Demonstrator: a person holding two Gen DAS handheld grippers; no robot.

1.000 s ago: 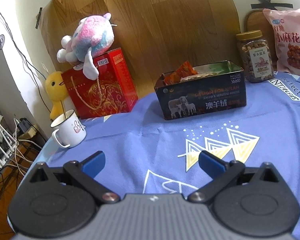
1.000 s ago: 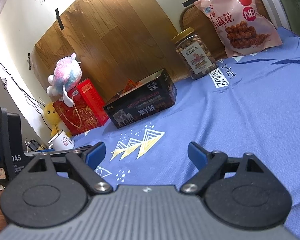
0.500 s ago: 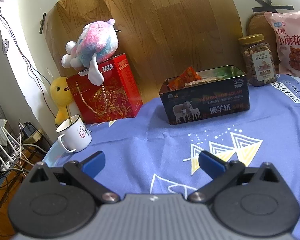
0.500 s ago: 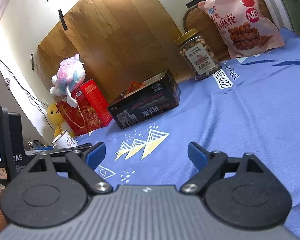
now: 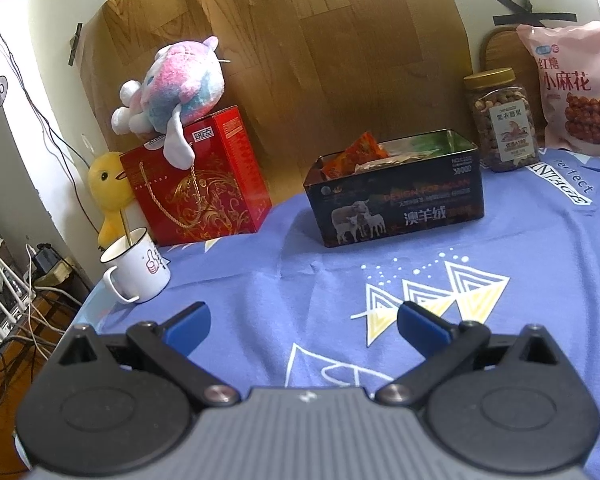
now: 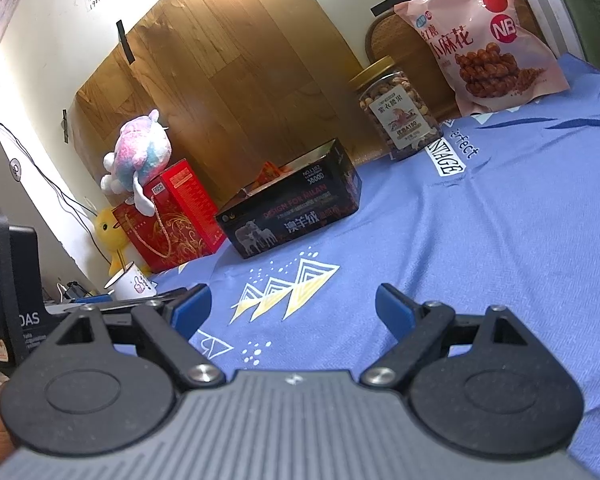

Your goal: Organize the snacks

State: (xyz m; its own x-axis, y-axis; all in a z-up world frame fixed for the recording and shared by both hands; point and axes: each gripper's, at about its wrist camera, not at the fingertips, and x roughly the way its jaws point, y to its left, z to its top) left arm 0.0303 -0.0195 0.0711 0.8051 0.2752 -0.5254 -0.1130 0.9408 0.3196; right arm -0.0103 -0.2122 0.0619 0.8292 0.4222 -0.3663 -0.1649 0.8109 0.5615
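A dark tin box (image 5: 396, 196) (image 6: 288, 212) printed with sheep stands mid-table with orange snack packets (image 5: 354, 154) inside. Behind it to the right are a jar of nuts (image 5: 500, 120) (image 6: 396, 114) with a gold lid and a pink snack bag (image 5: 572, 88) (image 6: 488, 40). My left gripper (image 5: 304, 324) is open and empty, hovering over the blue cloth in front of the box. My right gripper (image 6: 292, 308) is also open and empty, further back and to the right of the left gripper's body (image 6: 8, 276).
A red gift box (image 5: 196, 184) with a plush toy (image 5: 176, 84) on top stands left of the tin. A yellow duck (image 5: 108, 184) and a white mug (image 5: 136, 272) sit at the table's left edge. A wooden board (image 5: 300, 40) leans on the wall.
Both grippers have drawn back and down slightly; the tin box and jar sit lower and smaller in each view. Both jaws stay open.
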